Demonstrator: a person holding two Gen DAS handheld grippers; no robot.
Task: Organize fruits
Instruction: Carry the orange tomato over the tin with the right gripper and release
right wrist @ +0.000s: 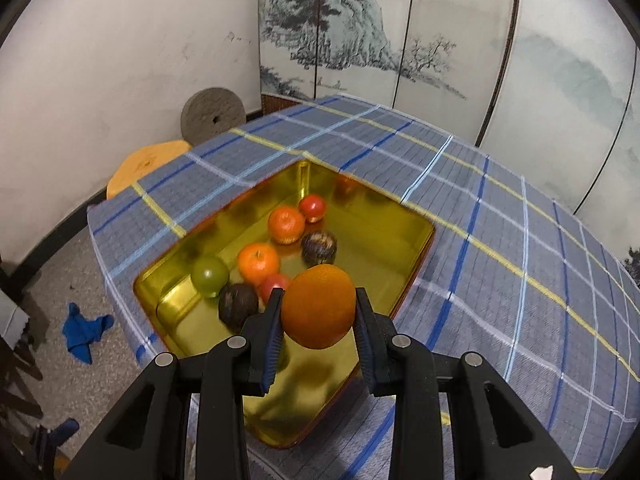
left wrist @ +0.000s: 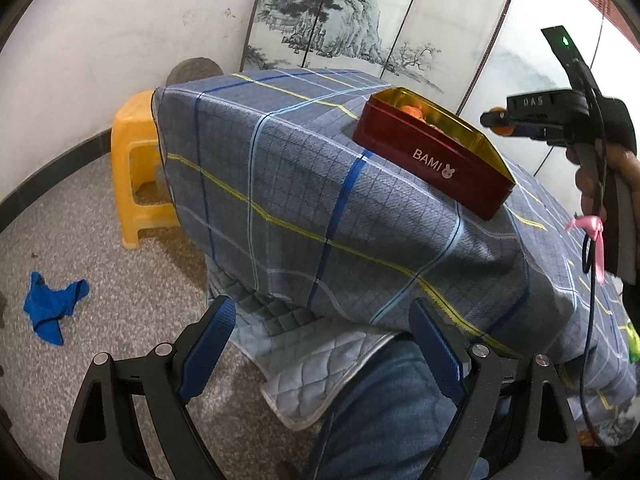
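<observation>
My right gripper (right wrist: pixel 318 310) is shut on a large orange (right wrist: pixel 319 306), held above the near part of the red tin with a gold inside (right wrist: pixel 412 236). In the tin lie several fruits: two small oranges (right wrist: pixel 258 263), a green fruit (right wrist: pixel 209 275), two dark brown ones (right wrist: pixel 319 247) and red ones (right wrist: pixel 312 207). My left gripper (left wrist: pixel 320 320) stands open with nothing between its fingers, off the table's near edge. In the left wrist view the same tin (left wrist: pixel 432 160) sits on the plaid tablecloth, and the right gripper (left wrist: pixel 496 122) hangs over its right end with an orange thing at its fingers.
A blue plaid cloth (right wrist: pixel 500 216) covers the table. A yellow plastic stool (left wrist: pixel 136 168) stands by its far left corner. A blue rag (left wrist: pixel 52 306) lies on the floor. A painted folding screen (right wrist: pixel 360 32) stands behind the table, and a stone disc (right wrist: pixel 212 114) leans on the wall.
</observation>
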